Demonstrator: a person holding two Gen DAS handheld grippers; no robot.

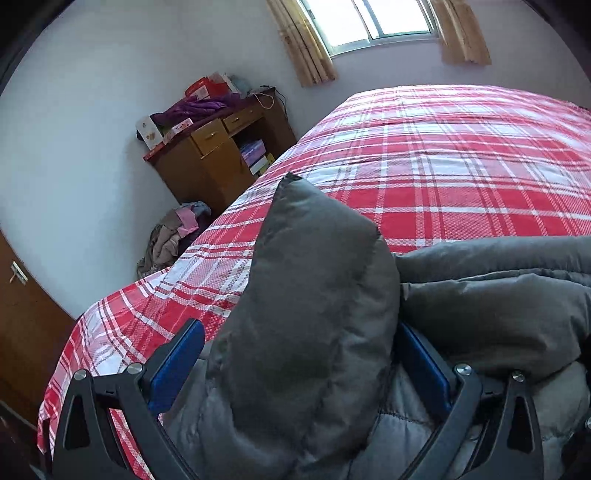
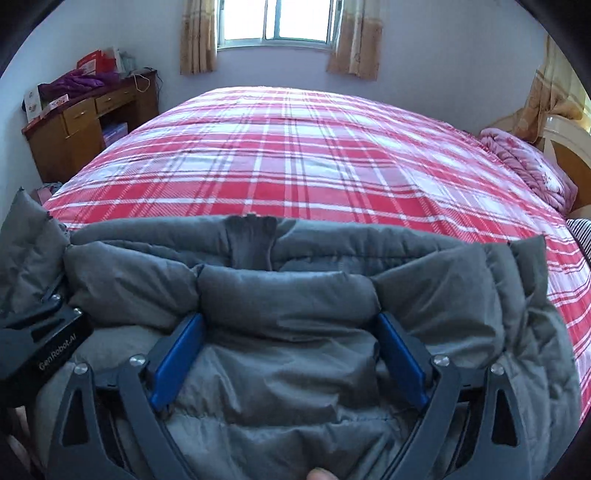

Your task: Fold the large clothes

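A grey padded jacket (image 2: 288, 369) lies bunched at the near edge of a bed with a red and white plaid cover (image 2: 295, 155). My right gripper (image 2: 290, 332) has its blue pads (image 2: 177, 362) wide apart on either side of a thick fold of the jacket. My left gripper (image 1: 299, 347) also has its blue pads (image 1: 177, 365) wide apart, with a raised grey jacket flap (image 1: 314, 277) standing between them. The left gripper body shows at the left of the right wrist view (image 2: 44, 339). I cannot tell if either gripper is pressing the cloth.
A wooden desk (image 1: 218, 155) piled with boxes and purple cloth stands by the wall left of the bed. A heap of clothes (image 1: 173, 236) lies on the floor below it. A pink blanket (image 2: 528, 166) lies at the bed's right end. A window with curtains (image 2: 277, 22) is behind.
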